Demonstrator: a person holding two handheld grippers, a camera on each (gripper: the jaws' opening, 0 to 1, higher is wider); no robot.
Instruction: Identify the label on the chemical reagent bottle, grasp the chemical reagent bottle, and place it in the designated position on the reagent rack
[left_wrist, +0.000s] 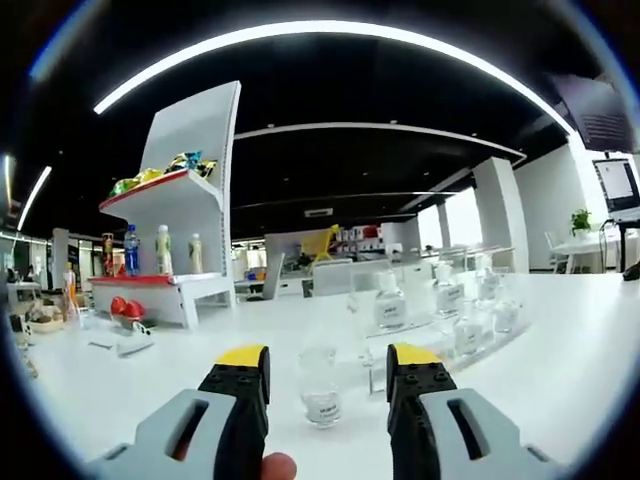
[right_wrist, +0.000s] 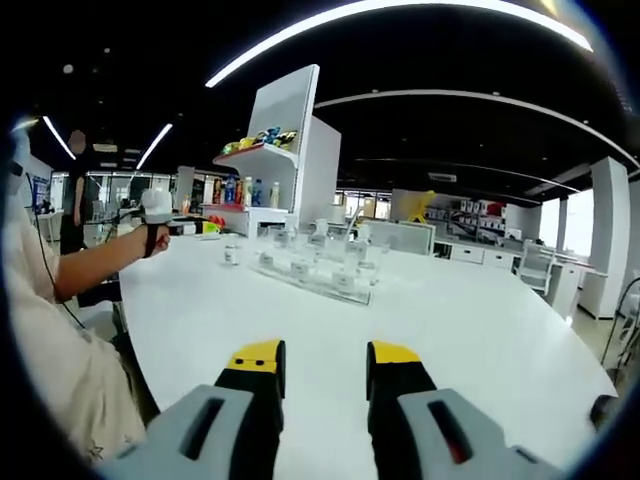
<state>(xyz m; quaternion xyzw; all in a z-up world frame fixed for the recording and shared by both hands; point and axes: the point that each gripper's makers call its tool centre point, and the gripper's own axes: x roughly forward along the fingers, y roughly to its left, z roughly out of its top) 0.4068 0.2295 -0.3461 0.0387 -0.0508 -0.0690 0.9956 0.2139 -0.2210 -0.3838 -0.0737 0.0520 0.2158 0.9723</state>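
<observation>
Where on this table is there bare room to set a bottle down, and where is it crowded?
Bare: the white table between the right gripper and the clear rack, and to its right. Crowded: around the rack's bottles and the loose bottle ahead of the left gripper.

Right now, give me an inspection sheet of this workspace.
Surface: white table, bare in front of the right gripper.
Job's things: one clear reagent bottle stands alone ahead of the left gripper; clear reagent rack holds more labelled bottles; label text too small to read.
Clutter: white display shelf with drink bottles and snack packs; red items beside its base.
Grippers: left gripper jaws open, empty, lined up on the lone bottle; right gripper jaws open, empty.
Cables: nothing seen on the table.
Surroundings: open office with desks, a monitor and ceiling light strips.
</observation>
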